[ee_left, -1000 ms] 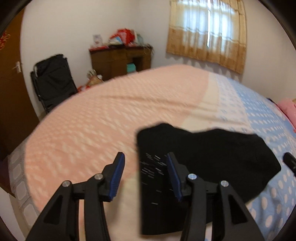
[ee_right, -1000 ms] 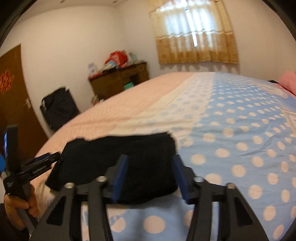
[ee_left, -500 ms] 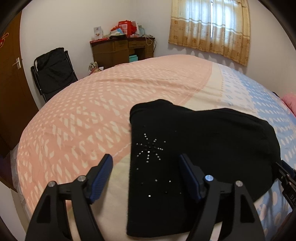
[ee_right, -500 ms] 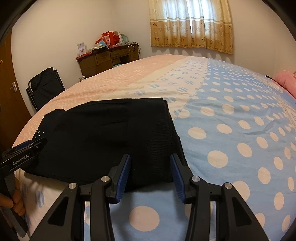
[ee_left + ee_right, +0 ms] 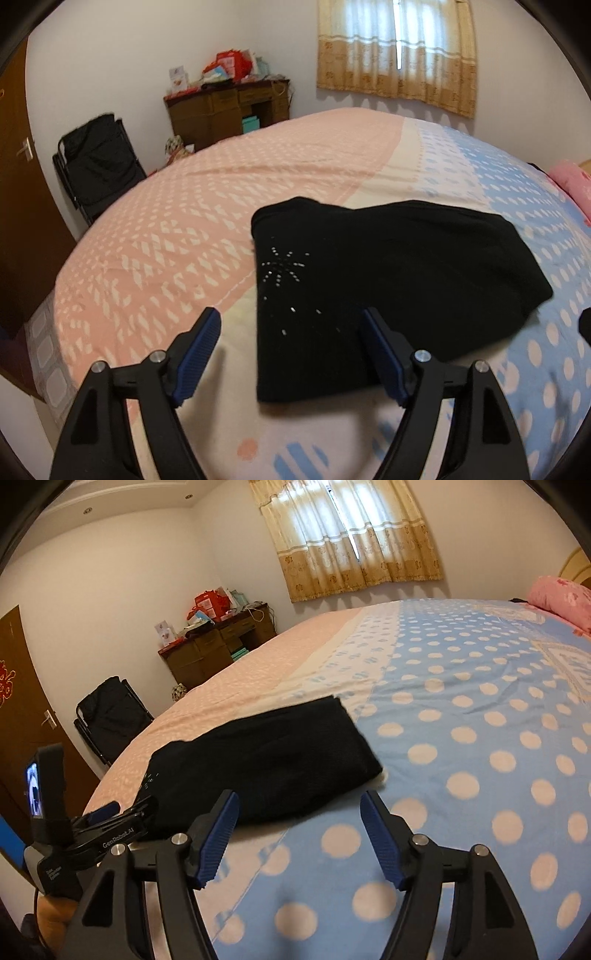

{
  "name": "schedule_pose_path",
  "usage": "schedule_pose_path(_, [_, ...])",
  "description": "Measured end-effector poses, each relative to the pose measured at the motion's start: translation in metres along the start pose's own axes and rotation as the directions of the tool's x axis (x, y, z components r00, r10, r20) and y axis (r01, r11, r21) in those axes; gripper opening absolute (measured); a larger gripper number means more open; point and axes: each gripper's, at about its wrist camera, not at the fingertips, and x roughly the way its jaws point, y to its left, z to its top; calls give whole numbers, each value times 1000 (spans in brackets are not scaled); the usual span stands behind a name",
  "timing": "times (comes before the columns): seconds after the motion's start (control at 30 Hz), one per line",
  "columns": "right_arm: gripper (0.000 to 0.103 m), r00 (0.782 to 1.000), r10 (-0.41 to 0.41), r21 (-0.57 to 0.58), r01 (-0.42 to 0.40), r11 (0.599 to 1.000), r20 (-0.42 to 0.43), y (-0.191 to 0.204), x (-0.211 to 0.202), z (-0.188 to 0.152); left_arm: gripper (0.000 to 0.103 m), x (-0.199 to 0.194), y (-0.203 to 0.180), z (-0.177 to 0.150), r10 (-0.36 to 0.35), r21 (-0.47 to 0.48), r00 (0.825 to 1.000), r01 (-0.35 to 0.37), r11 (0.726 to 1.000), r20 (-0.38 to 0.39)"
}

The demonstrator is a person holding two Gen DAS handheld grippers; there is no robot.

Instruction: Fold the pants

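Black pants (image 5: 399,280): folded flat on the bed (image 5: 184,236), across its pink-to-blue seam.
Left gripper (image 5: 291,350): jaws just opened wide, above the pants' near corner, gripping nothing.
Right gripper (image 5: 299,834): jaws just opened, empty, near the pants' edge.

Both grippers stood open, pointed downward, nothing between their blue pads.

The left gripper (image 5: 290,350) had just been opening, its jaws spread wide and empty. The right gripper (image 5: 299,834) had also just been opening, its jaws apart and clear. In the right wrist view the left gripper (image 5: 107,818) showed at the lower left, with part of a hand (image 5: 55,912) below it.
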Motion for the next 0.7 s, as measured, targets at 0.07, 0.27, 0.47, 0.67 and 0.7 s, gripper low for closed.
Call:
schedule_pose_path(0.07, [70, 1000, -6, -2, 6, 1000, -4, 4, -4, -5, 93, -11, -2, -3, 3, 16, 1000, -4, 1000, 21])
schedule_pose_path(0.27, [71, 998, -34, -3, 35, 999, 49, 14, -32, -15, 100, -58, -1, -10, 14, 44, 994, -19, 999, 112])
schedule_pose_path(0.47, [77, 979, -69, -11, 72, 997, 194, 29, -84, -12, 103, -98, 1, -14, 17, 49, 981, -27, 998, 196])
schedule_pose_path(0.67, [84, 943, -80, -15, 89, 996, 324, 40, -133, -15, 103, -131, -3, -21, 46, 77, 966, -68, 995, 254])
schedule_pose_path(0.7, [84, 937, -82, -17, 94, 995, 339, 41, -140, -16, 103, -135, -3, -22, 44, 79, 963, -67, 995, 264])
